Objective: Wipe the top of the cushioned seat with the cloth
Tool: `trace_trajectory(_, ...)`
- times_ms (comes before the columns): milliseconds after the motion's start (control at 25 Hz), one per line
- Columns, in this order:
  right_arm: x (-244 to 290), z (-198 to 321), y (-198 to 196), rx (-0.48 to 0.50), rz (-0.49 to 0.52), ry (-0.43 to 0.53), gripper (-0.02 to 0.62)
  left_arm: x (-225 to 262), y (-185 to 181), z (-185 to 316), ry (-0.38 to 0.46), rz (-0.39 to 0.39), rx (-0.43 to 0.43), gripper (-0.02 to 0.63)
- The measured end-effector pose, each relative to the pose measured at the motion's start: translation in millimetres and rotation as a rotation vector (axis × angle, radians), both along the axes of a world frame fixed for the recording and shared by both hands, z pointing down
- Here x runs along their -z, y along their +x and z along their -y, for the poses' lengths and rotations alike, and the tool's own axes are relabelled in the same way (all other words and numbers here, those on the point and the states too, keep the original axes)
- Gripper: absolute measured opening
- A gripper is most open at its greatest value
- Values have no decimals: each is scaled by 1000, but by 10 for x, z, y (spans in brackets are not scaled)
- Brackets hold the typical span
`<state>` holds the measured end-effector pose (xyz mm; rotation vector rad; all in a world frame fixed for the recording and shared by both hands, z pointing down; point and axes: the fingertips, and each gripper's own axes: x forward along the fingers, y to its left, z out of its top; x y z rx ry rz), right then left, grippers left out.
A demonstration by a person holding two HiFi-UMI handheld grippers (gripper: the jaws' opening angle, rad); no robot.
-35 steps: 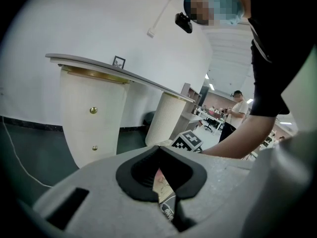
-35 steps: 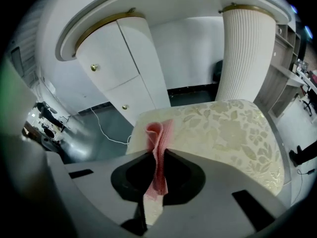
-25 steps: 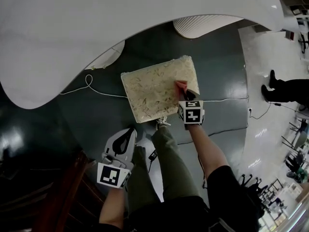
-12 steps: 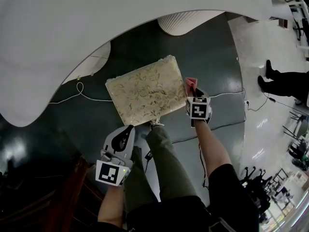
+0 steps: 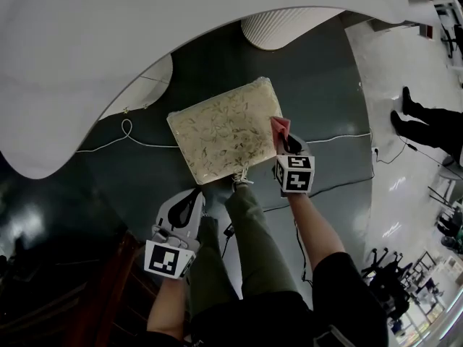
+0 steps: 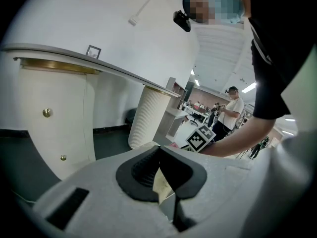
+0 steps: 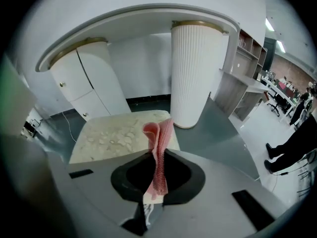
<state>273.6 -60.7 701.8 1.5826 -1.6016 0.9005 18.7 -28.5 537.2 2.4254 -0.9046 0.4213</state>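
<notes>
My right gripper (image 5: 287, 147) is clamped on the pink waffle-weave cloth (image 7: 157, 148), at the right edge of the cream, leaf-patterned cushioned seat (image 5: 223, 130) on the floor. My left gripper (image 5: 191, 201) hangs closed on nothing beside my leg. I seem to be between strokes. Next I must press the cloth flat and sweep it leftwards over the top.

Head view: overhead, looking steeply down.
Left gripper view: low, facing sideways.
Right gripper view: close on cushioned seat (image 7: 119, 133), shared with head view.

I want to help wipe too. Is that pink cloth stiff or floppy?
Probably floppy: the pink cloth folds and curls in the right gripper. Likely light, since one pinched edge holds it up. Its bumpy weave probably grips.
</notes>
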Motion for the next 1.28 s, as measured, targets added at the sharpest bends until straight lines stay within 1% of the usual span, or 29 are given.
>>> trace_trajectory(80,58,-48,-329,20,42,26,26,25,-116,-52,7,11,2,17)
trace_trajectory(160,76,-114,-726,63,82,37,26,41,-240,-115,1,21,10,17)
trace_trajectory(320,39,-280,-1608,132,196,23,26,75,-506,-223,0,24,35,17)
trace_trajectory(440,-20,-391,-2186,178,256,13,26,69,-697,-314,0,32,41,17)
trace_trajectory(520,-57,-450,-2483,196,283,5,26,72,-808,-365,11,33,45,17)
trace_trajectory(640,-138,-524,-2801,213,297,-16,26,86,-949,-441,14,32,51,17)
trace_trajectory(760,-263,-607,-3012,243,279,-44,26,82,-1069,-517,15,30,57,17)
trace_trajectory(880,-395,-675,-3095,262,257,-72,26,83,-1141,-566,27,30,50,17)
trace_trajectory(1040,-547,-738,-3030,265,210,-93,26,37,-1230,-642,-14,56,33,17)
trace_trajectory(1160,-578,-737,-2943,272,185,-82,26,29,-1259,-655,-19,61,33,17)
trace_trajectory(1280,-541,-731,-2876,290,173,-74,26,27,-1222,-623,-5,51,25,17)
